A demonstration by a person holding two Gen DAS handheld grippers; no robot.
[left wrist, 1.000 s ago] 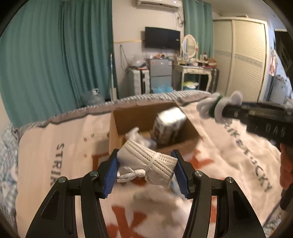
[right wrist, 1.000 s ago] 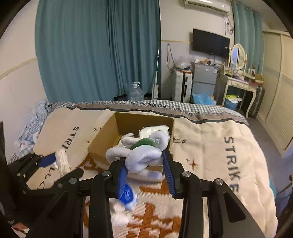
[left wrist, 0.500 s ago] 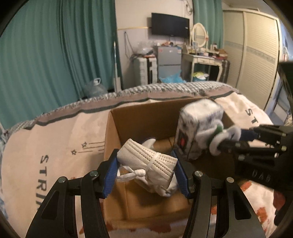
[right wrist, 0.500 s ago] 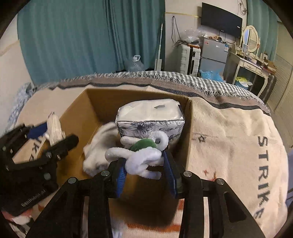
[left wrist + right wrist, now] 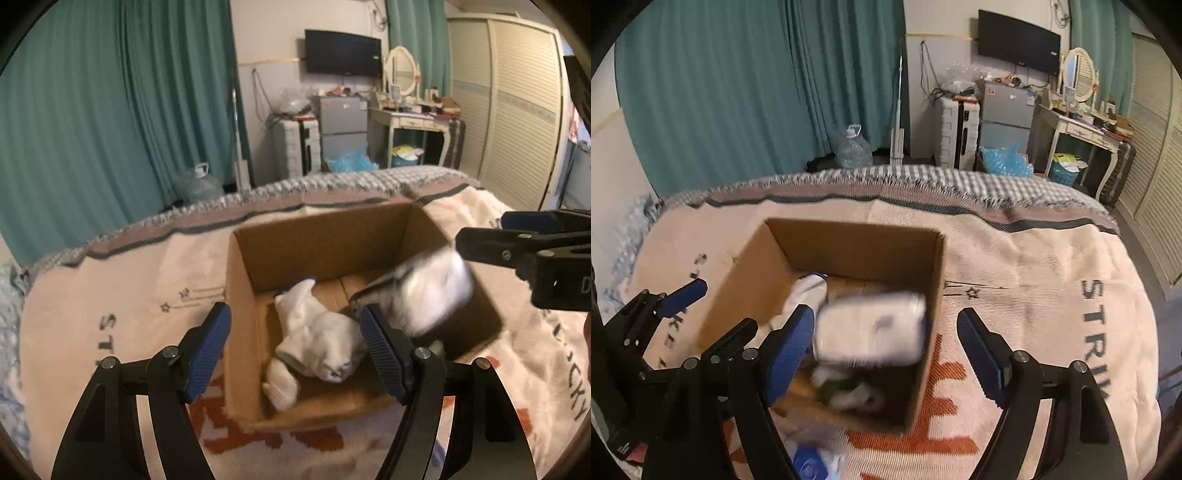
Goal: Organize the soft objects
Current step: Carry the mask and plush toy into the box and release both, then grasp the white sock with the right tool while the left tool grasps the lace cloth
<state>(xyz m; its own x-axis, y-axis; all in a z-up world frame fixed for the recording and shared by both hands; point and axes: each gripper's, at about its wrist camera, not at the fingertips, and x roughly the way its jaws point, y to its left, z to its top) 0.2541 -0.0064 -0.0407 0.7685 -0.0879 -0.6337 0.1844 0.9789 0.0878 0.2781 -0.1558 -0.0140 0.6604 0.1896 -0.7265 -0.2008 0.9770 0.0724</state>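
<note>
Left wrist view: left gripper (image 5: 295,349) spread wide and empty over the near edge of the brown cardboard box (image 5: 243,332) on the cream lettered blanket (image 5: 110,295). Directly between the fingers, on the box floor — white bundled socks (image 5: 317,343), long axis running away from the jaws. Blurred grey-white tissue pack (image 5: 432,295) against the right wall.

Right wrist view: right gripper (image 5: 886,354) also agape, holding nothing; beneath the pack, possibly a green-and-white plush toy (image 5: 857,395) — too smeared to confirm.
</note>
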